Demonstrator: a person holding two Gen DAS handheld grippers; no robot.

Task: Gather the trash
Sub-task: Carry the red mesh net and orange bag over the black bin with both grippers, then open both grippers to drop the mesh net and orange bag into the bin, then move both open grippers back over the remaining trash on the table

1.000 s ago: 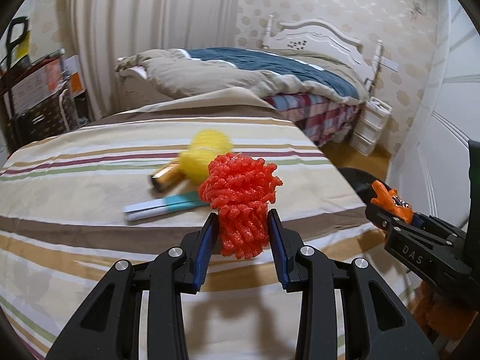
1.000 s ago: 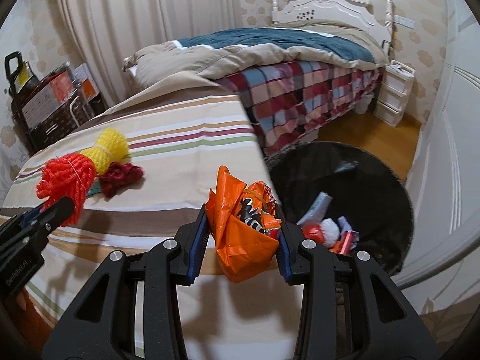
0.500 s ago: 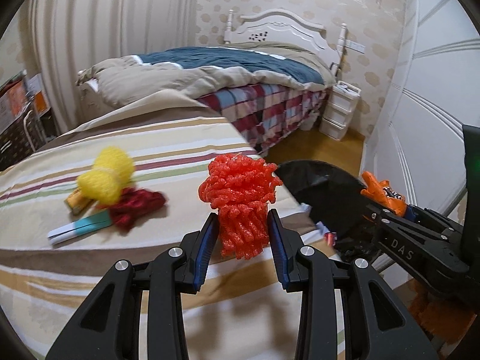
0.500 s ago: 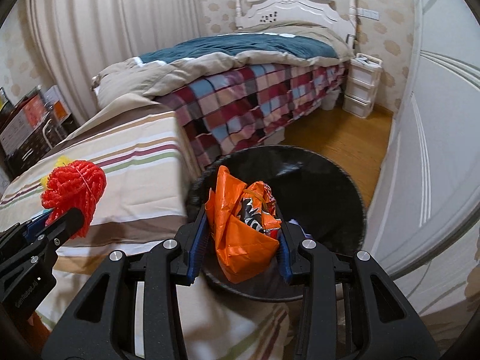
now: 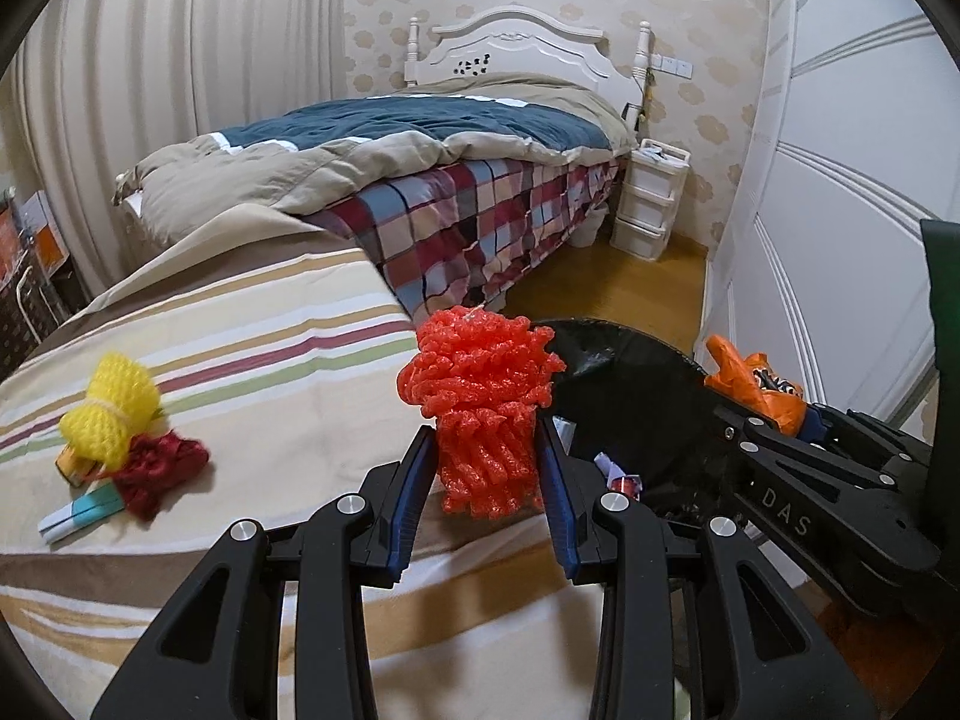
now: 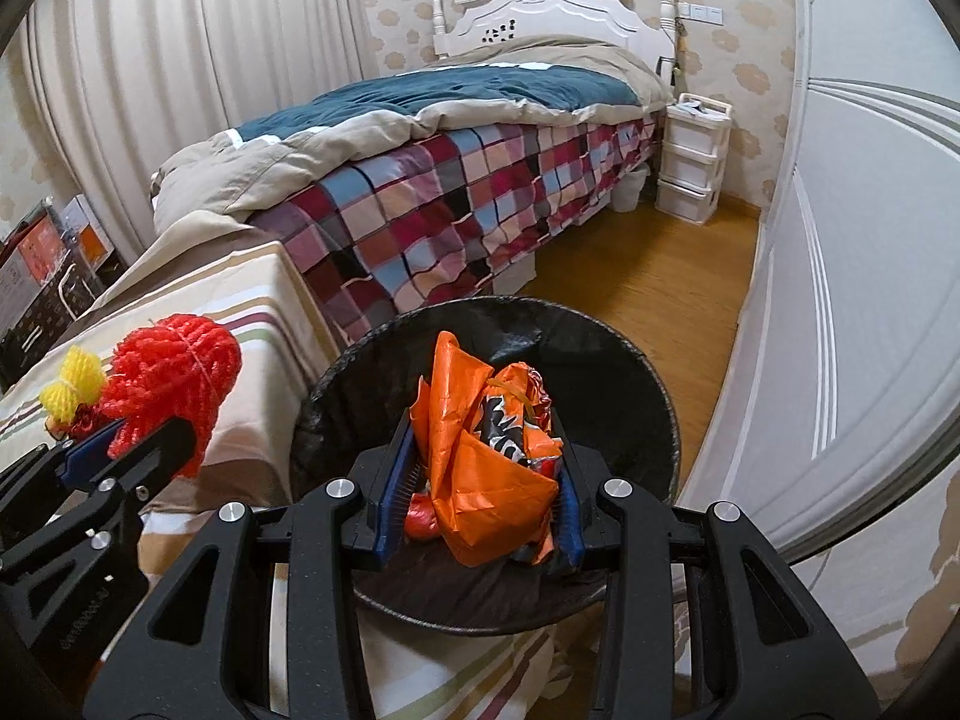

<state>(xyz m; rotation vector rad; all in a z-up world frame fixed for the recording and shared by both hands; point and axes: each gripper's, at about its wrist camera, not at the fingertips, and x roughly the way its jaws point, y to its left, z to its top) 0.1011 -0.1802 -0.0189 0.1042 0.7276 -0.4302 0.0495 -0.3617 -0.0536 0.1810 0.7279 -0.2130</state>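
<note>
1. Both grippers have swung right from the striped bed toward the bin (image 6: 654, 372).
2. Right gripper (image 6: 483, 492) pinches the orange wrapper (image 6: 480, 480) directly over the bin mouth; it is nearer.
3. Left gripper (image 5: 486, 474) clamps the red net (image 5: 480, 384), short of the rim, bin to its right.
</note>
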